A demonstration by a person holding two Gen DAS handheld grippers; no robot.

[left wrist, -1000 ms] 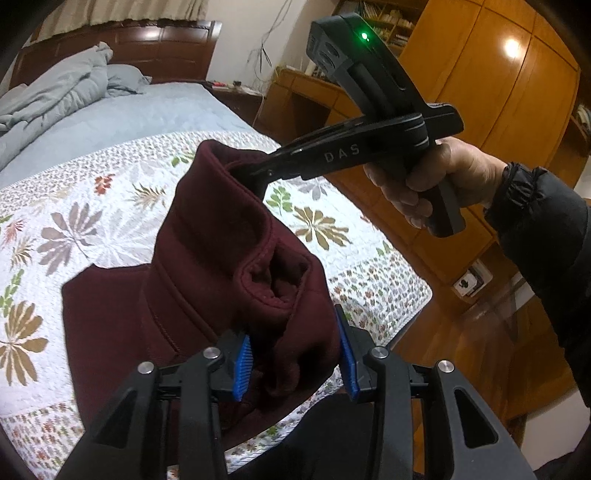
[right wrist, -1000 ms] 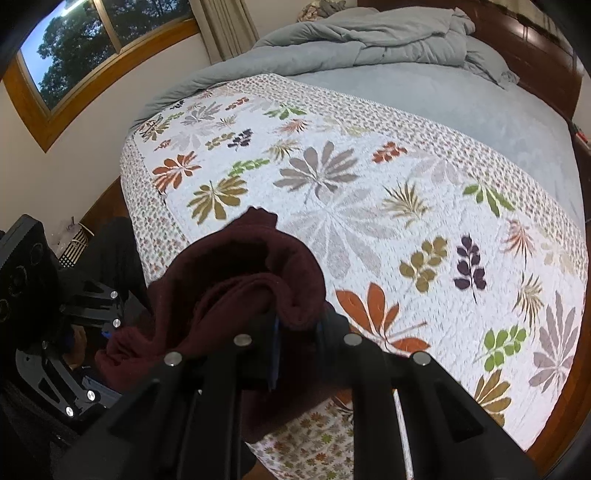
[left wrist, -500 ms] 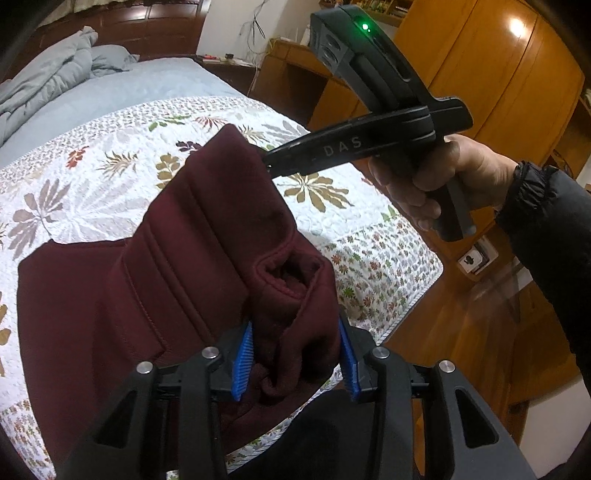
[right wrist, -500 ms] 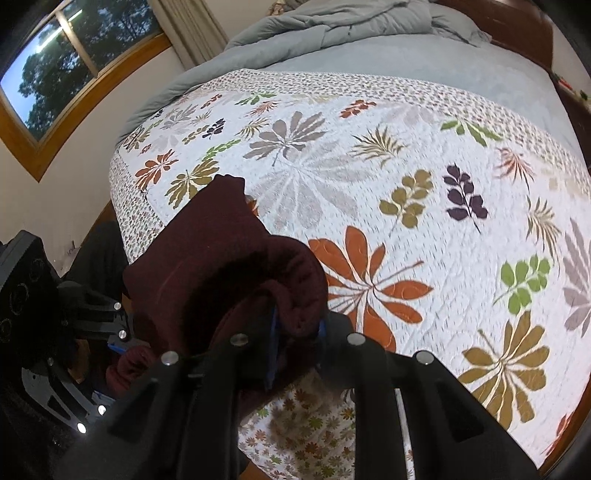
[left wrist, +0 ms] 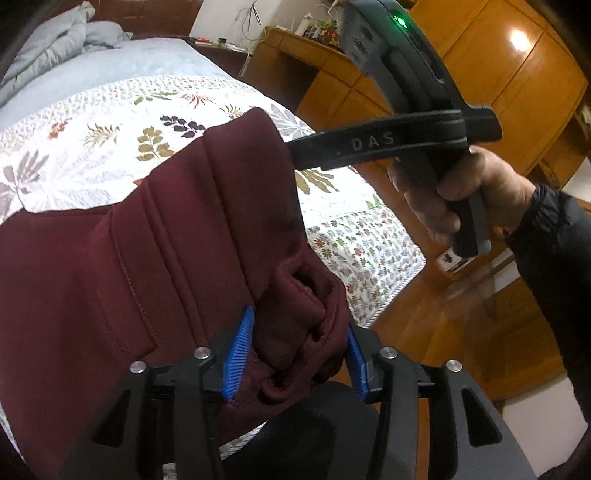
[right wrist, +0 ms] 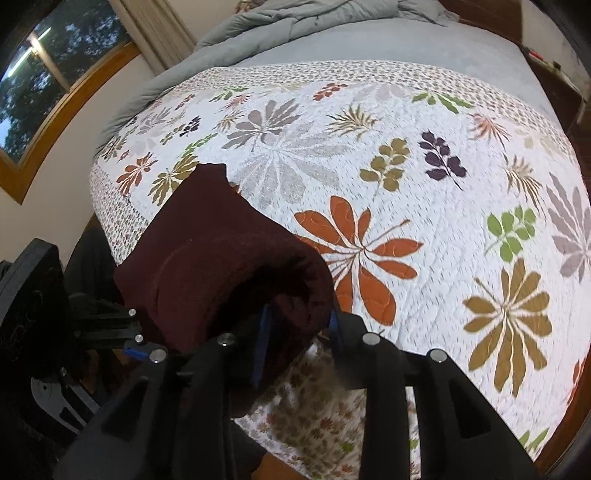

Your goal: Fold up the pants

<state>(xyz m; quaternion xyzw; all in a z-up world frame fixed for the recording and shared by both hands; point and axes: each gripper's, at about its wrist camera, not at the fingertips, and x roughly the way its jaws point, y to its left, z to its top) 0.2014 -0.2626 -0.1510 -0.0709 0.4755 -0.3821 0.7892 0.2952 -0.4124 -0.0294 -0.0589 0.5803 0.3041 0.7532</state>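
1. L tool (left wrist: 295,354): blue pads clamped on a bunched fold of the maroon pants (left wrist: 155,258), cloth packed between both pads, jaws pinched on the thick wad.
2. R tool (right wrist: 297,345): also closed on the pants (right wrist: 229,266); a rolled edge of fabric sits between its fingers, blue pad (right wrist: 263,343) partly hidden by cloth. In the L wrist view the R tool (left wrist: 291,151) reaches in from the right, tip buried in the upper edge of the fabric, person's hand (left wrist: 461,195) wrapped on the grip, green LED lit on top.
3. Pants: held up off the bed betw. the 2 tools, stretched from L tool's grip up to R tool's tip. Seam lines run along the raised panel. Rest of the garment spreads left and lies on the quilt (left wrist: 92,147).
4. Quilt: white w/ leaf print, covers the near part of the bed; orange leaf (right wrist: 354,251) just beside the held roll in R wrist view.
5. Farther out: grey-blue duvet (right wrist: 314,18) heaped at head of bed, wooden wardrobe (left wrist: 498,74) and wood floor to the right, window (right wrist: 40,74) w/ wood frame on the left wall.
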